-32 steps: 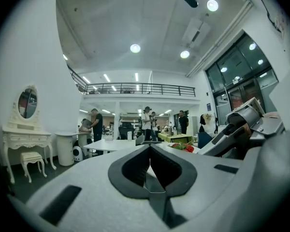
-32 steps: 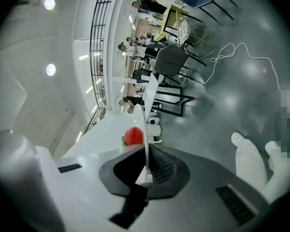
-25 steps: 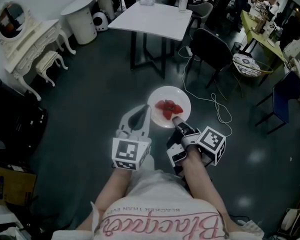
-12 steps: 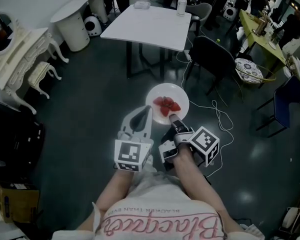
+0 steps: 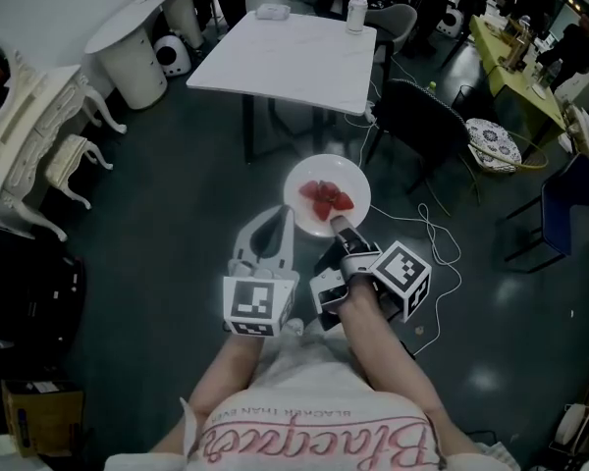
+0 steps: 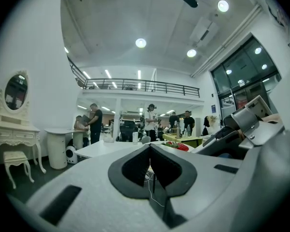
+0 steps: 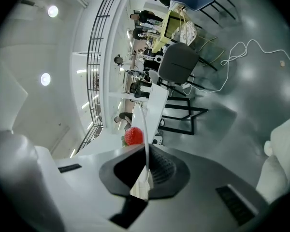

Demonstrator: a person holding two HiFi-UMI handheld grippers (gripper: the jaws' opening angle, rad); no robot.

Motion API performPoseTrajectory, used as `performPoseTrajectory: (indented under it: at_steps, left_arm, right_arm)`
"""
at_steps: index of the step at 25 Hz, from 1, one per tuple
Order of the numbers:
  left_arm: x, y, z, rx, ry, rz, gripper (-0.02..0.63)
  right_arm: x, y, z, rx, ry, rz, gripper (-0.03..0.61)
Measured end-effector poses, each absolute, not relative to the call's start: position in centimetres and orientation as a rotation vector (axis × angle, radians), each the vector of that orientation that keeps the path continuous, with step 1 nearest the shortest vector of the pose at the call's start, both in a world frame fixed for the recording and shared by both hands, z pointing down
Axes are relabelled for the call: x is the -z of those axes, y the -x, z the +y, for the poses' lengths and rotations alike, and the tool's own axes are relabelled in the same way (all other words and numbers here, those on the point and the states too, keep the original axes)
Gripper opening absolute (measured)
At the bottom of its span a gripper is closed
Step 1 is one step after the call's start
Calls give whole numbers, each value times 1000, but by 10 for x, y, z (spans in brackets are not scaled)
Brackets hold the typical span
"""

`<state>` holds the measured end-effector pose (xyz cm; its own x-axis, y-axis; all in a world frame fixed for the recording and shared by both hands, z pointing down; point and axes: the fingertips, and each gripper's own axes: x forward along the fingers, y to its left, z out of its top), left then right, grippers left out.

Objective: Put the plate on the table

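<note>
Plate [image 5: 299, 179] of strawberries [image 5: 325, 201] clamped at its near rim by right hand-held gripper [image 5: 336, 227], jaws narrow on the thin edge. Hangs above the dark floor [image 5: 167, 214], well short of the white counter [image 5: 285, 52] ahead. Left hand-held gripper [image 5: 283, 222] just beside the plate's left side, jaws pressed together on nothing. Can [image 5: 358, 11] upright near the counter's far edge.

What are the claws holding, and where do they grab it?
The right claw pinches the round white plate of red fruit by its near rim. The left claw holds nothing.
</note>
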<state>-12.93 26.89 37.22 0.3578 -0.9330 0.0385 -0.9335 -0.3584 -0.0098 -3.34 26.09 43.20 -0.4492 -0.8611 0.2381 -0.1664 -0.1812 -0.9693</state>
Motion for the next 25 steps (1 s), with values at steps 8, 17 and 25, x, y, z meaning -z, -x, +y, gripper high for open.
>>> performPoseTrajectory:
  at_steps: [8,17,25]
  left_arm:
    - [-378,138,207,-69,-2484,-1788,5]
    - [-384,112,109,-91,-2449,-1827,5]
    - [-375,77,23,-92,-2434,-1857,5]
  right_arm:
    - [-433,37,198,1746,1233,1570,12]
    - [-438,13,100,1786,1215,1593,12]
    - [-430,-17,13,1814,1178,1621,12]
